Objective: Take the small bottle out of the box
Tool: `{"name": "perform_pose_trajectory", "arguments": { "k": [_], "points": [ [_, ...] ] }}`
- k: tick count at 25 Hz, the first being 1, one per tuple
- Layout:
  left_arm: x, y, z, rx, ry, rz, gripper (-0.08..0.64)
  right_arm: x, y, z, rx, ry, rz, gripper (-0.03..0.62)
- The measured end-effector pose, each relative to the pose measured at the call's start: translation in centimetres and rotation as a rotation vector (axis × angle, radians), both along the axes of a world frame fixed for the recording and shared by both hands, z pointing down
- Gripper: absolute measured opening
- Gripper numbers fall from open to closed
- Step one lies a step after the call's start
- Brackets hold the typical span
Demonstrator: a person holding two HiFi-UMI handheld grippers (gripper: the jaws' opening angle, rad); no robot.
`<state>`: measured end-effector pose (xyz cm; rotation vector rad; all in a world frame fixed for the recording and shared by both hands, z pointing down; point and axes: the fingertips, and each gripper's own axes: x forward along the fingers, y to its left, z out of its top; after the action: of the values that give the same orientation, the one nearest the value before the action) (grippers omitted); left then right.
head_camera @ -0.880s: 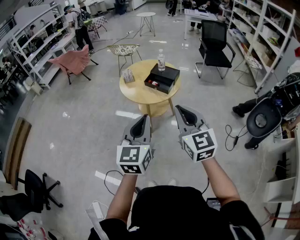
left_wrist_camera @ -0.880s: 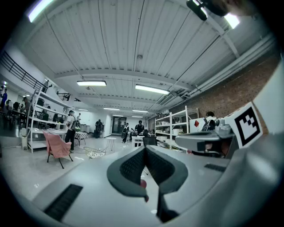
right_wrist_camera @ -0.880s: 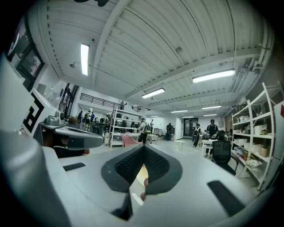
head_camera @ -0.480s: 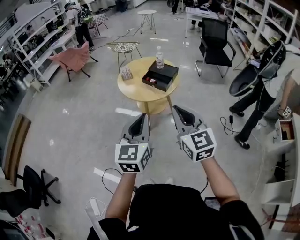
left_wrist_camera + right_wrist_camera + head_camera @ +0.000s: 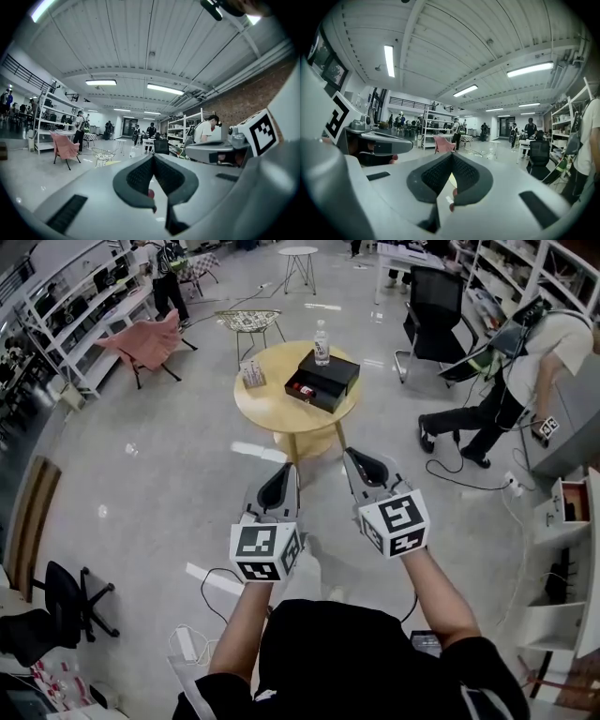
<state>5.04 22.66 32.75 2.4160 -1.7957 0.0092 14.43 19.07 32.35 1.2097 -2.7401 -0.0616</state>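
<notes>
Workshop floor, round worktop [image 5: 272, 413] upper centre | box [image 5: 330, 376] on it, small bottle [image 5: 303, 388] seemingly the red speck in its pulled-out drawer | left tongs [image 5: 284, 476] and right tongs [image 5: 356, 461] closed, empty, well short | walk up, spread one pair before you reach in.

the floor [image 5: 141, 484] is seen from head height, steeply downward, with the round table [image 5: 264, 411] well ahead. level views are taken along the left gripper [image 5: 289, 471] and right gripper [image 5: 351, 456]; the pink chair [image 5: 150, 341] is shared by all.
</notes>
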Motion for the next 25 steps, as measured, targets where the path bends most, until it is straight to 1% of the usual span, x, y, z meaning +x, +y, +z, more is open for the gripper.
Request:
{"name": "perform_pose_trajectory", "arguments": {
  "k": [4,11,18,25],
  "points": [
    [-0.8,-1.8,0.5,-0.01,0.003,-0.001,0.008,-0.6,-1.9,0.4,-0.012,-0.009,0.003,0.002],
    [-2.3,-7.1,1.4,-0.024,0.017,0.002,0.008,-2.1,-6.9,1.6,-0.027,0.007,-0.002,0.002],
    [-4.3,-14.1,1.8,-0.035,0.017,0.003,0.008,-4.4,-13.9,2.4,-0.051,-0.002,-0.01,0.002],
    [-7.0,-21.9,1.6,-0.054,0.021,0.028,0.008,-7.4,-21.6,2.3,-0.075,0.003,0.0,0.002]
  ]
}}
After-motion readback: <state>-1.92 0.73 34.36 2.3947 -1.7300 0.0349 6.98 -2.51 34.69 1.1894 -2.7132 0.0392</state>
